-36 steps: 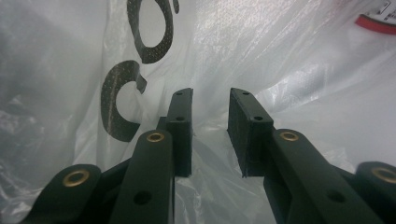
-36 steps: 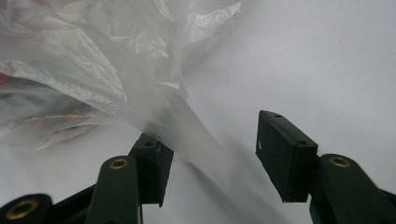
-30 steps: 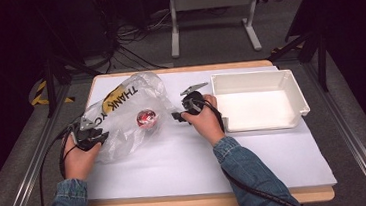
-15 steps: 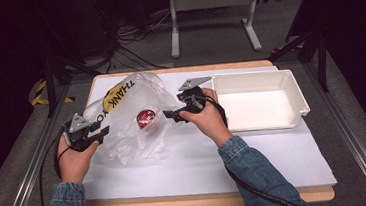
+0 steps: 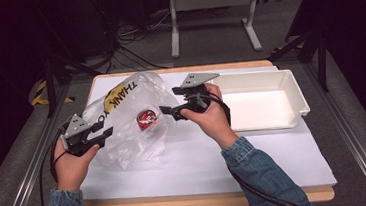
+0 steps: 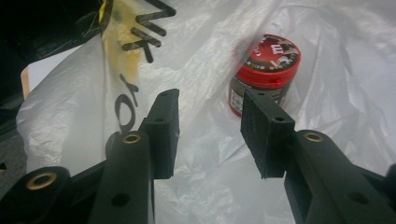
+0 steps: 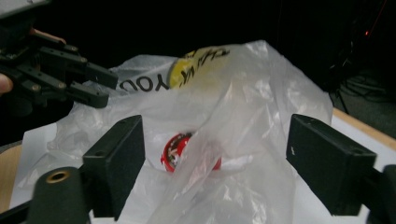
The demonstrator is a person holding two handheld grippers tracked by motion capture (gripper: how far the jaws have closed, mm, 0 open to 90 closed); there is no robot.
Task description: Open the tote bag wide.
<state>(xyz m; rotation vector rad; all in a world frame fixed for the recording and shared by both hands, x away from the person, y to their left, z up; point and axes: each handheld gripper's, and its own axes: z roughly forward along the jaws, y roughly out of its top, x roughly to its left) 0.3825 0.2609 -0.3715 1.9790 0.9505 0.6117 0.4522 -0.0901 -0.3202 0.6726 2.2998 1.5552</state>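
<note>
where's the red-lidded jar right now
In the high view the red-lidded jar lies inside the clear plastic bag on the table's left half, between both grippers.

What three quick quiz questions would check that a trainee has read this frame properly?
1. True or false: the red-lidded jar lies inside the clear plastic bag.
2. What lies in the white tray? A) the jar B) the bag C) nothing
3. How do the jaws of the left gripper and the right gripper stand?

Key
1. True; the jar shows through the film.
2. C; its floor is bare.
3. Both stand open and aimed at the bag. The left gripper view shows no pad pressing on film. A fold of bag rises between the right pads without touching either.
</note>
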